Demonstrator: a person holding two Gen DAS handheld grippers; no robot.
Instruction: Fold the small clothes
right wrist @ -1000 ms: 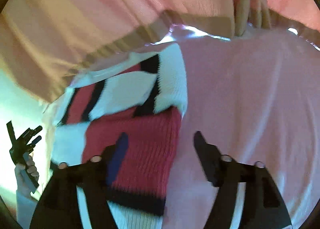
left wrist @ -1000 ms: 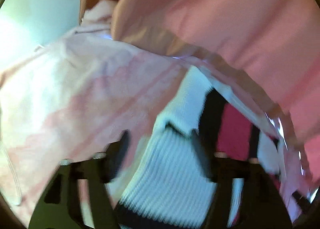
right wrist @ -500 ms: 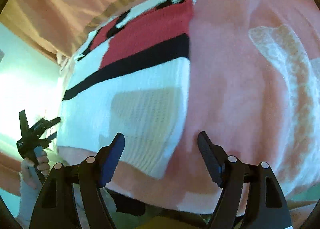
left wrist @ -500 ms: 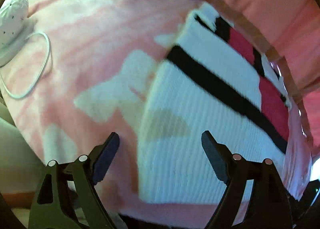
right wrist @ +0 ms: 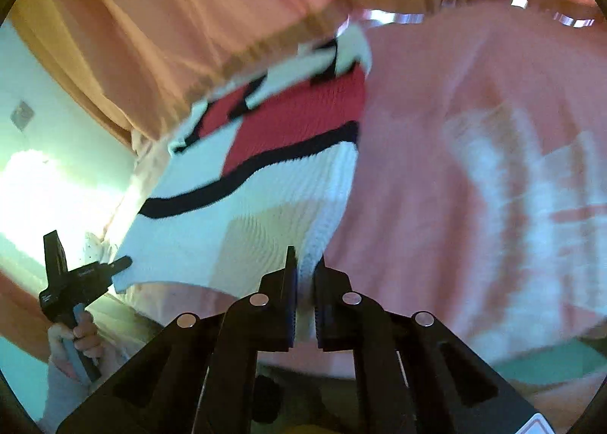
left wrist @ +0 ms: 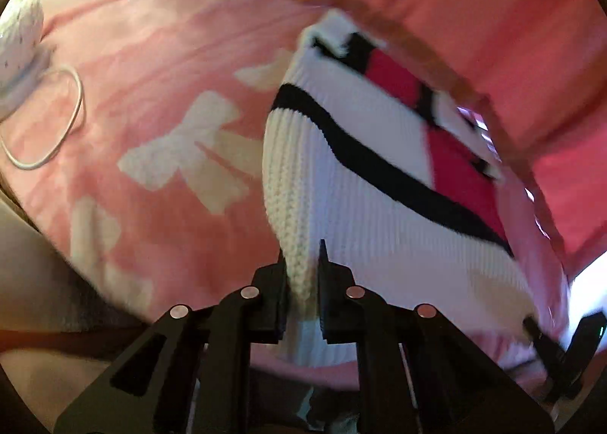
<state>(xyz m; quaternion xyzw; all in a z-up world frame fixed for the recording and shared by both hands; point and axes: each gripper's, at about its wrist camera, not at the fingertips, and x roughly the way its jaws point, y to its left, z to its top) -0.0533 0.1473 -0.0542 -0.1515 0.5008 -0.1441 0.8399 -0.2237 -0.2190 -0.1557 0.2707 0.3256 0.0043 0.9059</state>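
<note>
Both pairs of jaws, wide half a second earlier, had just closed on the near corners of the knit sweater (left wrist: 371,202): left gripper (left wrist: 302,274) at one, right gripper (right wrist: 304,274) at the other. White, black-striped and red, it lay flat on the pink blanket (left wrist: 151,66), its long axis toward one o'clock in the left view.

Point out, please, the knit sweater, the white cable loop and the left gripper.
sweater (left wrist: 379,206): left wrist view, on its white ribbed body.
cable loop (left wrist: 77,100): left wrist view, on the loop's right curve.
left gripper (left wrist: 302,263): left wrist view, between the fingertips pinching the sweater's edge.
</note>
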